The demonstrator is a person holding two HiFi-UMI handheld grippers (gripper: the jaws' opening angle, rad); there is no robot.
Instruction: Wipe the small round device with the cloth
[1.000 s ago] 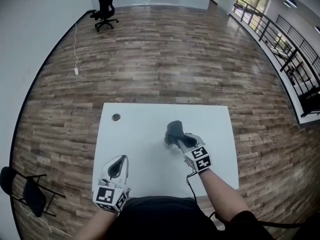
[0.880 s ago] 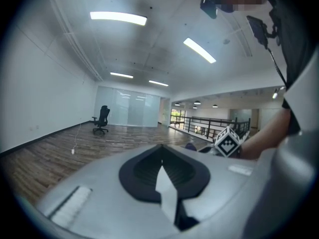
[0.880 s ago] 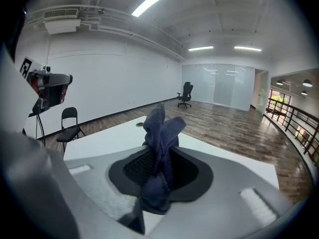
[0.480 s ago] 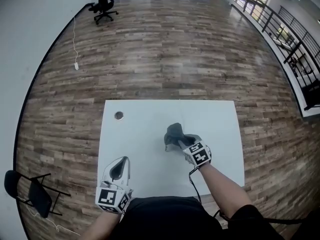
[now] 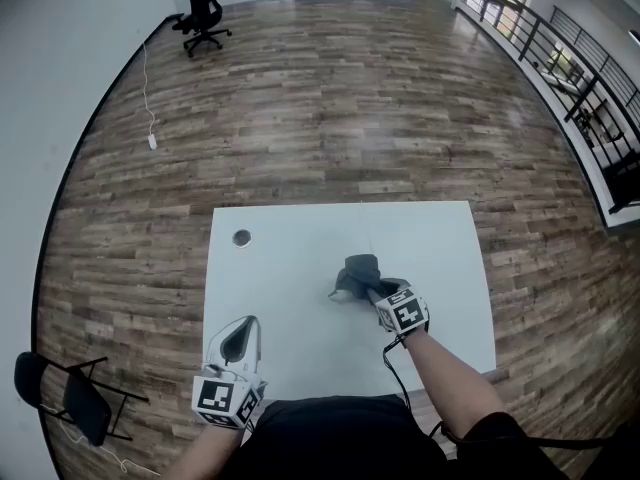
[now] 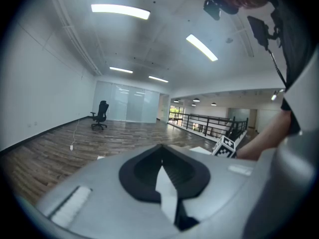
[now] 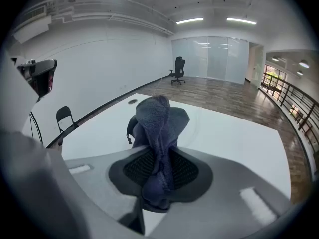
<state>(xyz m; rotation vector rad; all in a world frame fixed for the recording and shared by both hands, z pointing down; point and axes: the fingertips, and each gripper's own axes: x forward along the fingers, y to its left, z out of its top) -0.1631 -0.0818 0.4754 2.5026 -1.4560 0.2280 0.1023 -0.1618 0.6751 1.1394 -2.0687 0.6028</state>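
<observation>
White tabletop (image 5: pixel 290 268) lies beneath bunched dark-blue cloth (image 5: pixel 358 268) clamped in right hand-held gripper (image 5: pixel 369 286).

The cloth (image 5: pixel 358 273) bunched in the right gripper (image 5: pixel 370 285) buries the jaw tips in the head view and hides whatever lies behind it. In the right gripper view only a dark sliver (image 7: pixel 130 130) shows past the cloth's left side, too little to name. The small round spot (image 5: pixel 241 238) at the far left corner of the table (image 5: pixel 290 308) is too small to identify, and the folding chair (image 5: pixel 62 396) at the near left is partly lost in the picture's dark rim.
</observation>
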